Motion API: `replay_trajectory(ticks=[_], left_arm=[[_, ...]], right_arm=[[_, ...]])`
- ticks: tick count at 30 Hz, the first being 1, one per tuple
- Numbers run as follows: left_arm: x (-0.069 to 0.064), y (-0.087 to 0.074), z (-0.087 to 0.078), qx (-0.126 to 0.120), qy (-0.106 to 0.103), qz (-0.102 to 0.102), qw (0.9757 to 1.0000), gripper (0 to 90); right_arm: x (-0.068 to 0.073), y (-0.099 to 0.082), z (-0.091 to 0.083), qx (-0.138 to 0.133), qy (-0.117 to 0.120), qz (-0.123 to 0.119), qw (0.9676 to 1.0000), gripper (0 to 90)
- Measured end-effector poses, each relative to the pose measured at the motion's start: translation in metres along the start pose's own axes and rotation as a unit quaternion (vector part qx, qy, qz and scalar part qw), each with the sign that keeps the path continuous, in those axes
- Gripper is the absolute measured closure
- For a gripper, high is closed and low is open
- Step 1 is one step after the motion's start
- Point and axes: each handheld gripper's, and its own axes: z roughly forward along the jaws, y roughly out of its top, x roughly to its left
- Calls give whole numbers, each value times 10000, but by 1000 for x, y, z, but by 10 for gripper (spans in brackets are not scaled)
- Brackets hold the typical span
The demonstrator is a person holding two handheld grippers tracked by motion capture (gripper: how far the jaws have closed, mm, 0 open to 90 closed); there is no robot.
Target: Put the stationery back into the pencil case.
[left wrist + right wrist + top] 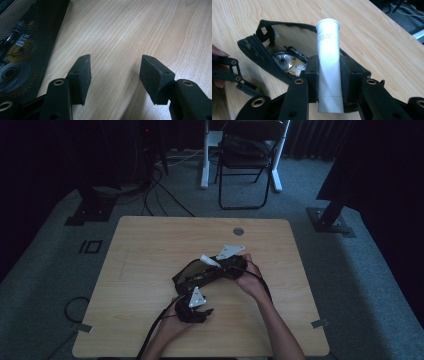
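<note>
- Right gripper view: a white tube [329, 67] stands upright between the jaws of the right tool [329, 82], clamped on both sides near its lower half, its open rim pointing away from the camera.
- Held that way, over the mouth of the black pouch [253, 53], the tube looks to me to be either going in or coming out; I cannot tell which.
- The pouch lies on the bench [367, 42], its flap folded back so the beige lining shows. Inside lie a shiny round disc [282, 61] and a thin dark pen-like thing [295, 53]; I cannot read any more of the contents.
- High view: the tube [209, 260] shows as a pale stub at the right tool [215, 265], with the pouch [186, 274] just under it near the middle of the bench [150, 250].
- The left tool [206, 311] sits just beside the near end of the pouch, probably to steady it.
- Left gripper view: the left tool [115, 75] has its jaws apart with bare bench [140, 30] between them, gripping nothing; the pouch's mesh side [27, 42] lies close at the left.
</note>
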Motion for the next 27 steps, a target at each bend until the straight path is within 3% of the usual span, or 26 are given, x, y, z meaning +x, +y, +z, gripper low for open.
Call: replay_trajectory(ticks=[27], left_arm=[[1, 0, 0, 5, -28, -17, 10000, 430]], right_arm=[[-2, 19, 15, -75, 182, -151, 9997, 708]])
